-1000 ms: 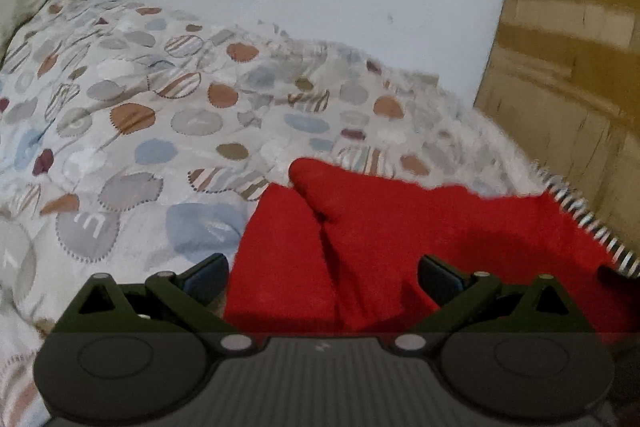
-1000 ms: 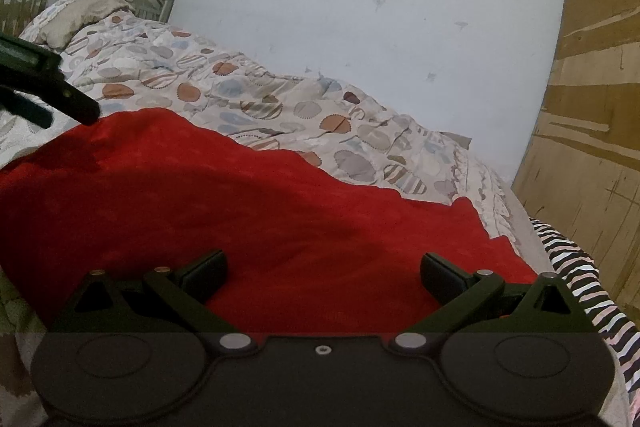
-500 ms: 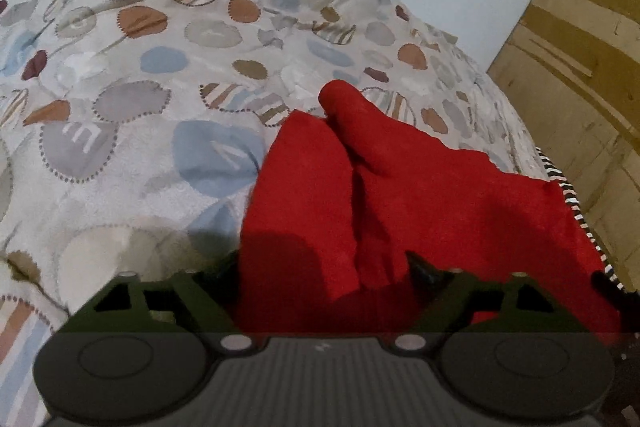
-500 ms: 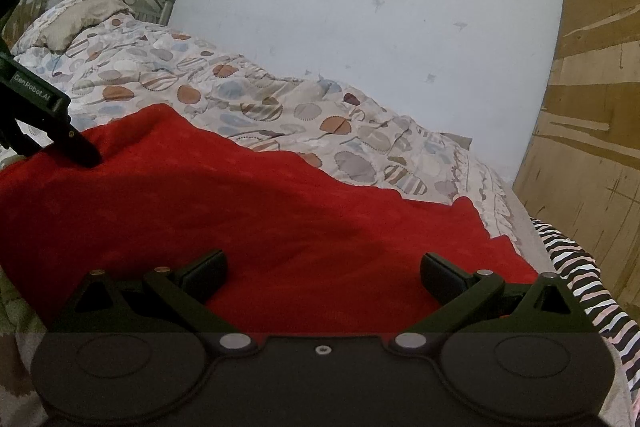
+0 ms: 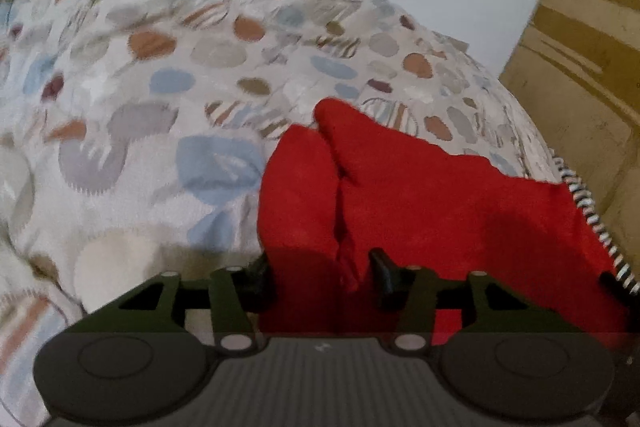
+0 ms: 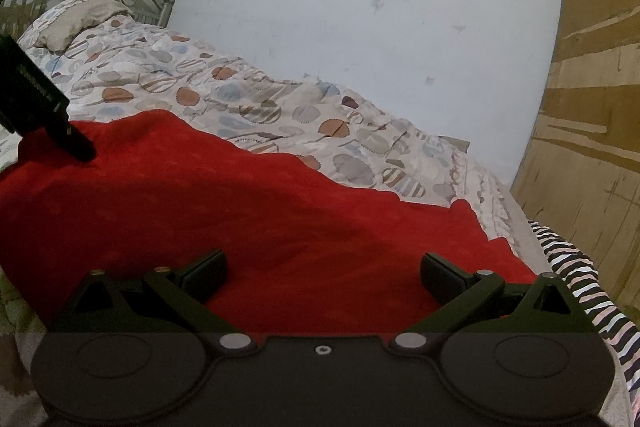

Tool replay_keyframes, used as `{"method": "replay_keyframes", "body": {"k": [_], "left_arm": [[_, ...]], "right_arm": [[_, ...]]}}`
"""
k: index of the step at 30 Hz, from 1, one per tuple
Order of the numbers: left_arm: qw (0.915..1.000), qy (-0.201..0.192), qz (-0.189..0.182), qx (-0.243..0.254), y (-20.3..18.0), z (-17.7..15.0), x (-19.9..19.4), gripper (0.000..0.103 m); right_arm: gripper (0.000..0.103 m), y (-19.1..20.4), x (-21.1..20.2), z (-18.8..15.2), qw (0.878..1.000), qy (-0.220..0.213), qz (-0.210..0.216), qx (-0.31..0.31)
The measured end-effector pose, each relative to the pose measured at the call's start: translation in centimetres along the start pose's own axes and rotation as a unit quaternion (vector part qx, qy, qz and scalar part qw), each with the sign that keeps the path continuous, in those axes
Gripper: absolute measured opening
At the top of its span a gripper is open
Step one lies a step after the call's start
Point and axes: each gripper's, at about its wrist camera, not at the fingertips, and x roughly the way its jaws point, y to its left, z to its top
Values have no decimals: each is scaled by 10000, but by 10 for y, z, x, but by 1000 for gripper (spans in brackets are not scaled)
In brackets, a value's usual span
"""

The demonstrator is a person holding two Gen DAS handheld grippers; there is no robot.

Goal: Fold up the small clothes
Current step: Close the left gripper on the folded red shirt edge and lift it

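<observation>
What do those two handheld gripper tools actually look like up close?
Both are matte black plastic. The left gripper has a ribbed base plate, two round discs, silver pivot pins and angular linkage arms. The right gripper looks alike, with a smooth plate.
</observation>
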Motion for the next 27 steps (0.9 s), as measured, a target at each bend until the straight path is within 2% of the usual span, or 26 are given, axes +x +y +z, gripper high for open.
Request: {"method": "replay_keyframes", "body": {"k": [2, 4, 7, 11, 14, 16, 19, 24, 27], "left_arm": [[9999, -14, -21, -166, 3, 1, -2, 52], [9999, -100, 115, -10, -5, 0, -6, 44], [9974, -359, 389, 496, -26, -4, -14, 31], [9874, -581, 722, 1285, -51, -10, -17, 25], [9869, -629, 753, 1282, -52, -11, -19, 22], [9859, -726, 754, 1305, -55, -12, -24, 15], [9846, -861, 597, 1400, -63, -10, -32, 12], [9914, -833, -201, 994, -68, 18, -43, 11], [9895, -854, -587, 1007, -86, 40, -48, 11]], "right_arm": [[103, 0, 0, 1, 10000, -20, -13, -7], [103, 2, -1, 0, 10000, -47, -39, -18], [103, 3, -1, -2, 10000, -66, -59, -24], [103, 3, -1, -2, 9999, -84, -70, -28], [103, 4, -2, -3, 9999, -101, -80, -28], [103, 4, -2, -2, 9999, -102, -79, -26], [103, 4, -3, -3, 9999, -117, -95, -29], [103, 0, -6, 0, 9999, -117, -55, 38], [103, -11, -21, 3, 9986, -440, -148, 265]]}}
